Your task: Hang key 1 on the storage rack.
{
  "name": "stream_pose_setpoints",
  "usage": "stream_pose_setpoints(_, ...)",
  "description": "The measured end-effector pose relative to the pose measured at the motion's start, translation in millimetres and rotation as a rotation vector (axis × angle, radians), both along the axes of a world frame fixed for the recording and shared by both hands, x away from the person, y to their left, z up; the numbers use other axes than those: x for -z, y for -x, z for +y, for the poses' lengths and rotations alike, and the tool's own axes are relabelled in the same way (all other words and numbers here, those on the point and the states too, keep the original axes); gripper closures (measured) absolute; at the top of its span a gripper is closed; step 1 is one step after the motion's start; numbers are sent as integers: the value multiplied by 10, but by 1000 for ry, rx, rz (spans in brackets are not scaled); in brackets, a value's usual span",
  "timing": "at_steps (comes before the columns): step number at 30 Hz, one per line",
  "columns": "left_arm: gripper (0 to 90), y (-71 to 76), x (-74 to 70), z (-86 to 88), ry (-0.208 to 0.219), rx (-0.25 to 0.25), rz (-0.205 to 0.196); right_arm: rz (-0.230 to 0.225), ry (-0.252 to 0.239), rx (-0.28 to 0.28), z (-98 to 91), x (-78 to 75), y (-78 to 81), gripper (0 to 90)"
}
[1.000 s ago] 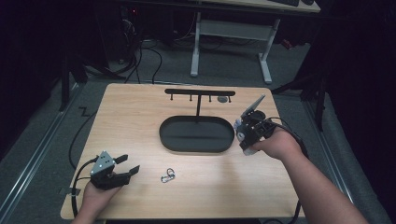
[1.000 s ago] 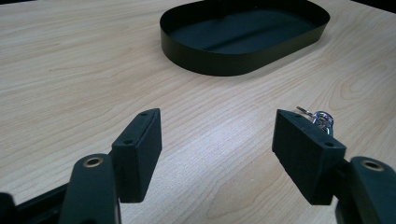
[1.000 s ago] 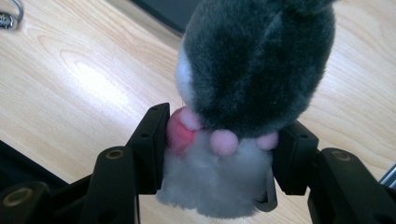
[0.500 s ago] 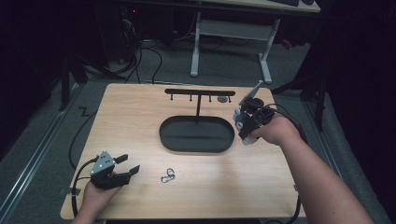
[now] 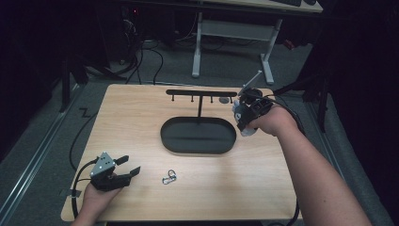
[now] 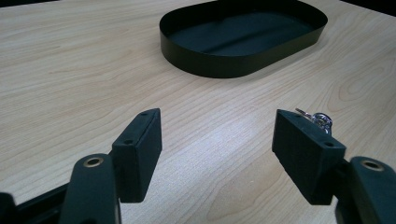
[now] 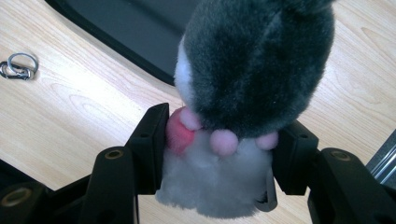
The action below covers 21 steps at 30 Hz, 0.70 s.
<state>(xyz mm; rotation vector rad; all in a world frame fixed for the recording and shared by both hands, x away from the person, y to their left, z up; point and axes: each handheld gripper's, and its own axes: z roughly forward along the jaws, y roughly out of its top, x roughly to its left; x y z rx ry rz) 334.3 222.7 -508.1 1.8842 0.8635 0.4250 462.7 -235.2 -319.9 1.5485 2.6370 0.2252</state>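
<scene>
**Plush toy gripped above the table's far right corner**

Your right gripper (image 7: 219,140) holds a grey-and-white plush toy (image 7: 252,70), its two black jaws pressed against the white fur on either side. The toy's dark grey bulk stands just beyond the jaw tips, with small pink nubs and a red patch sitting right between the pads. In the high view, that gripper (image 5: 244,115) is off the wooden table (image 5: 141,122), close beside the right end of the black hook rack (image 5: 200,93) and just to the right of the black oval tray (image 5: 198,135).

Past the toy and off to the jaws' left, the right gripper view catches the tray's rim and a small metal key ring (image 7: 16,65) lying flat on the wood.

Your left gripper (image 6: 217,140) rests low at the near left corner of the table, jaws spread wide with bare tabletop between them. The key ring (image 6: 317,119) peeks out just behind its right-hand jaw, apart from the pads, and the tray (image 6: 243,46) lies well ahead of the tips.
</scene>
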Motion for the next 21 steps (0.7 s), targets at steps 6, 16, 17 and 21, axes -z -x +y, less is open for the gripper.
stream_pose_setpoints(6, 337, 3, -3, -2, -1, 2, -1, -13, 0, 6, 19, -57, -31, 456)
stream_pose_setpoints(16, 337, 2, -3, 1, -1, 3, -1, -45, -6, -5, 115, -181, -75, 456)
stream_pose_setpoints(17, 337, 2, -4, 2, -1, 3, -1, -45, 0, 4, 124, -185, -77, 456)
stream_pose_setpoints(21, 337, 2, -5, 6, 0, 1, -1, -52, -4, 3, 113, -176, -108, 455)
